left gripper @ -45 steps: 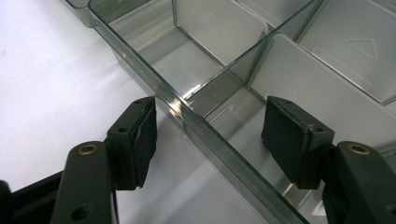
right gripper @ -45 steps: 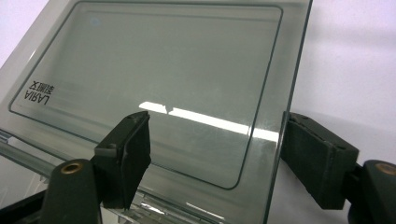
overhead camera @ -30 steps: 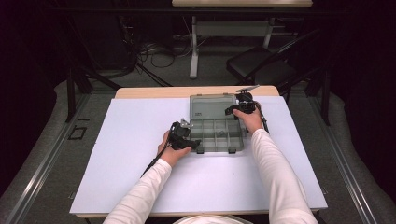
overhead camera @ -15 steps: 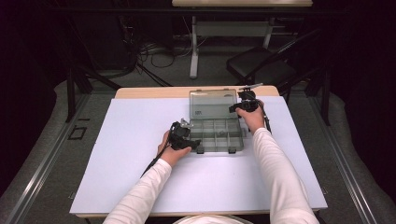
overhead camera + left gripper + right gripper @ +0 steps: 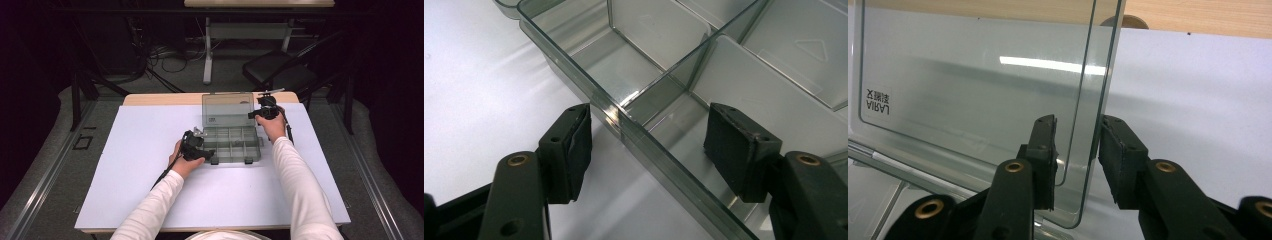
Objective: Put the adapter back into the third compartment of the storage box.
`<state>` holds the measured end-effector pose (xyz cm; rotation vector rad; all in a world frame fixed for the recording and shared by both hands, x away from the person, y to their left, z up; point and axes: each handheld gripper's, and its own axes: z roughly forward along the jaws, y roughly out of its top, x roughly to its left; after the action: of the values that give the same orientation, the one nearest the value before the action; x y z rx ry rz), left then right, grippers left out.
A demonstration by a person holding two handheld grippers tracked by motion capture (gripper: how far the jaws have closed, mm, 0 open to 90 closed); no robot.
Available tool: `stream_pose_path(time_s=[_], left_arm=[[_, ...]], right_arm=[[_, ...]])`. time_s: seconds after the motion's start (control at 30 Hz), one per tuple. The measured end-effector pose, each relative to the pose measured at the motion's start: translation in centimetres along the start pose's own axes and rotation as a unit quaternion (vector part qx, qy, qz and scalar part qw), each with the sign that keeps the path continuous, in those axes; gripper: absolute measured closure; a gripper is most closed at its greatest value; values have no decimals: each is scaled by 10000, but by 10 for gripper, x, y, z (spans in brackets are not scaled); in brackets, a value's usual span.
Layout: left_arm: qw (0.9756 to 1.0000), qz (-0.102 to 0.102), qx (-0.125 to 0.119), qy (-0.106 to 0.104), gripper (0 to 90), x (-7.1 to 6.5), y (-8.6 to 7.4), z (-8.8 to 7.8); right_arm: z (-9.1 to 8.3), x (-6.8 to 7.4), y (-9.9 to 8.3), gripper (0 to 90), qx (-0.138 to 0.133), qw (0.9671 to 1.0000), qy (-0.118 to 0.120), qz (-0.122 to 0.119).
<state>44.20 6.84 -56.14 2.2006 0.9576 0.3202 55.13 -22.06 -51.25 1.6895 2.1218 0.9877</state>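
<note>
A clear plastic compartment box (image 5: pixel 252 156) lies on the white table cover, and its lid (image 5: pixel 227 107) stands up open at the back. My left gripper (image 5: pixel 200 145) is at the box's left front corner. In the left gripper view it (image 5: pixel 649 145) stands open astride the box wall (image 5: pixel 574 75), one pad outside and one inside, neither touching. My right gripper (image 5: pixel 262 109) is at the lid's right edge. Its jaws (image 5: pixel 1078 150) have just been closing around the rim of the lid (image 5: pixel 973 90), with a thin gap still showing at the pads.
The white cover (image 5: pixel 150 200) spreads wide in front and to the left of the box. A strip of wooden tabletop (image 5: pixel 160 99) shows behind it. Beyond the table are a chair (image 5: pixel 280 75), cables and a table leg on the floor.
The right hand has edged slightly right and down beside the lid. The left hand and the box have kept still.
</note>
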Motion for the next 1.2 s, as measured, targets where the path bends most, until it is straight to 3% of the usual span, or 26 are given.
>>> stream_pose_path(time_s=[0.9, 1.2], left_arm=[[10000, 12, -14, 5, 375, 0, 0, 0], [10000, 10, -17, 10, 377, 0, 0, 0]], right_arm=[[-6, -7, -4, 766, -214, 9995, 231, -15], [-7, -9, -4, 813, -243, 9995, 205, -61]])
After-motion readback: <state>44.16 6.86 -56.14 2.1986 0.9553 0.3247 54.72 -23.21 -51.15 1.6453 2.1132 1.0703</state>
